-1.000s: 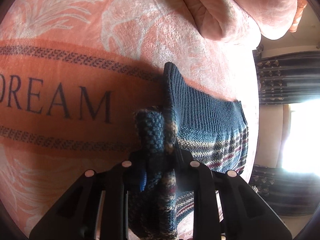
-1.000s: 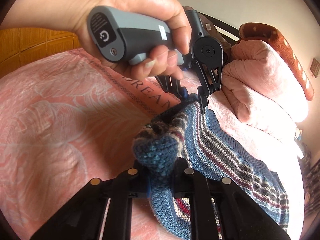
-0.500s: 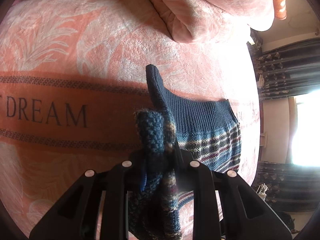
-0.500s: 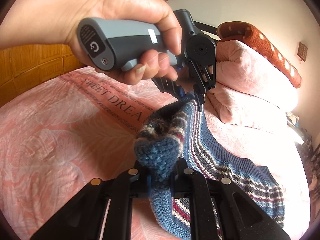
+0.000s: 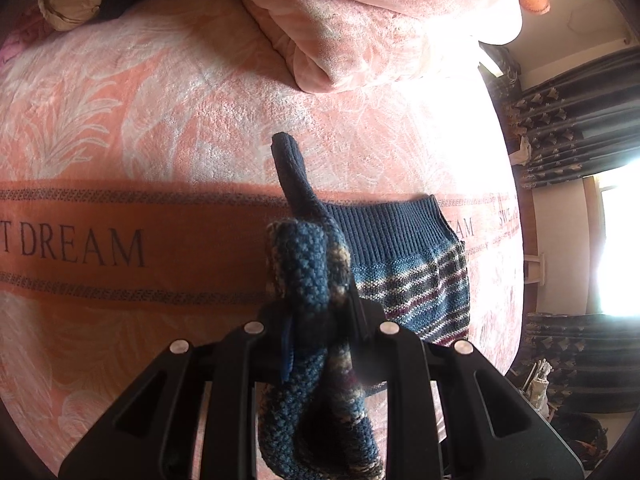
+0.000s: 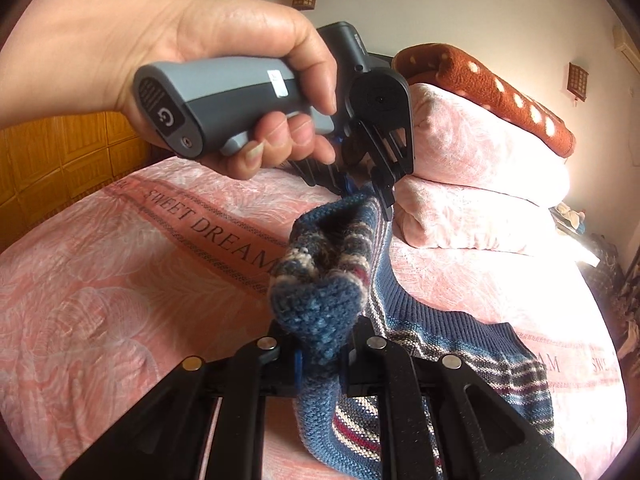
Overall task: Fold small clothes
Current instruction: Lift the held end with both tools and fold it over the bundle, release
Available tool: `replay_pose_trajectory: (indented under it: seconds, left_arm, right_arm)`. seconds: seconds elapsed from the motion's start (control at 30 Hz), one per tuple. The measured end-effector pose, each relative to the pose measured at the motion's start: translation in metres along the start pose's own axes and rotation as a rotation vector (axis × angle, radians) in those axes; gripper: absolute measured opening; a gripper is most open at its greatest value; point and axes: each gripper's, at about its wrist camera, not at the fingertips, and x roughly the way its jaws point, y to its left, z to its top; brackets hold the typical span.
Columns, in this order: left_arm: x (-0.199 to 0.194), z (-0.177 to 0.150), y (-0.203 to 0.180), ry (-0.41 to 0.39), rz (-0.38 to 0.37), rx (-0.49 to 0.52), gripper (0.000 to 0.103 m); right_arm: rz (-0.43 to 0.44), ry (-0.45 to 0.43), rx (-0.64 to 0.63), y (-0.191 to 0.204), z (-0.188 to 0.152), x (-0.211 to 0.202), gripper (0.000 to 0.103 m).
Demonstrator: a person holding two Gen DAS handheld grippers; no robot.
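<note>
A bedroom: a pink blanket (image 5: pixel 168 92) lettered "SWEET DREAM" covers the bed, pillows (image 6: pixel 480 152) stacked at its head end. Since a second ago both grippers have lifted and carried the knit edge further along the lettered band, so the fold is under way. The left gripper (image 5: pixel 318 330) and right gripper (image 6: pixel 324 354) are each clamped tight on bunched fabric of the blue striped sweater (image 6: pixel 460 344), whose ribbed hem lies flat toward the bed's far side edge while its held edge hangs raised.
</note>
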Motion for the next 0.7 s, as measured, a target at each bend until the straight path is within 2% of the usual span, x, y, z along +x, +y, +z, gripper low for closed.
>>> replay_pose_trajectory:
  seconds: [0.7]
  left_arm:
    - [0.016,0.005,-0.098,-0.002,0.043,0.087,0.02]
  right_arm:
    - [-0.061,-0.026,0.112,-0.076,-0.01,-0.035,0.012]
